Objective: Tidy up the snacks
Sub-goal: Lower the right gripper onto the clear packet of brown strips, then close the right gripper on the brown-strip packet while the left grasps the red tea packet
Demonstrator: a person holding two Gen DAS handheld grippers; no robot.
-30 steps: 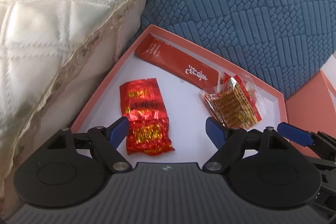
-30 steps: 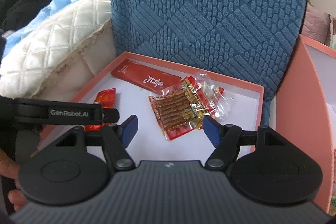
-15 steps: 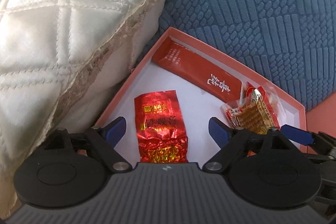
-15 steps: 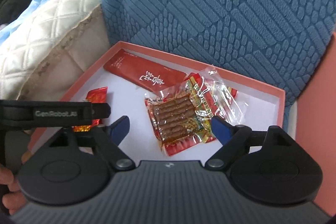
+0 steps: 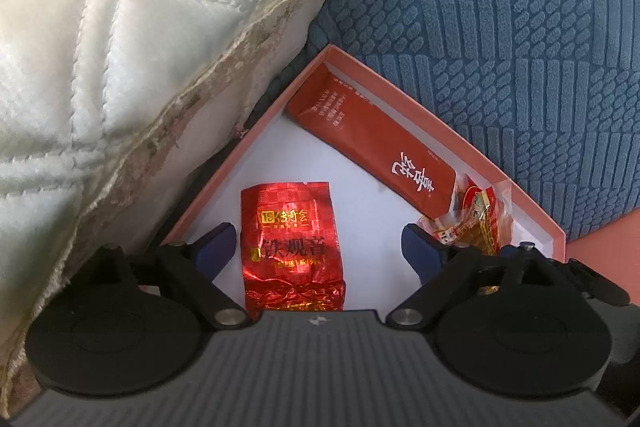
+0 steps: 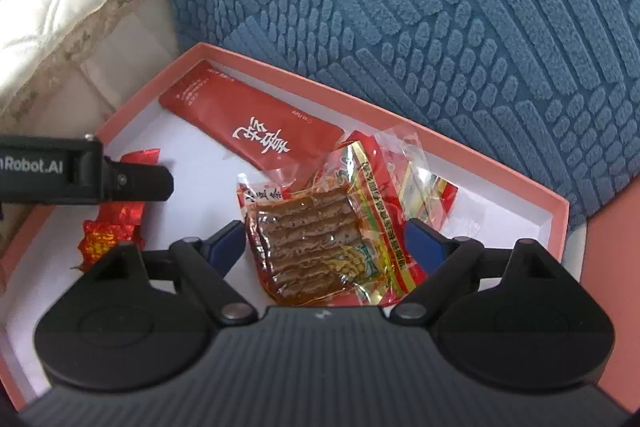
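A: What do the snacks look like?

B: Three kinds lie in a shallow pink box (image 6: 472,163) with a white floor, set against a blue cushion (image 6: 420,7) and a quilted white pillow (image 5: 120,47). A shiny red foil packet (image 5: 294,247) with gold Chinese characters lies flat near the box's left wall. A long flat red sachet (image 6: 256,131) with white brush writing lies along the back wall. A clear packet of brown strips (image 6: 320,239) with red and yellow trim lies just beside its end, touching it.

A: Any writing you can read?

B: The left tool's arm reads "Robot.AI"; the small print on the sachet is too fine.

A: And the fingers?

B: The left gripper (image 5: 320,247) has just been opening and stands released, the foil packet between its blue fingers (image 5: 216,247) but not pressed. The right gripper (image 6: 324,247) has just spread too, straddling the strip packet without squeezing it.
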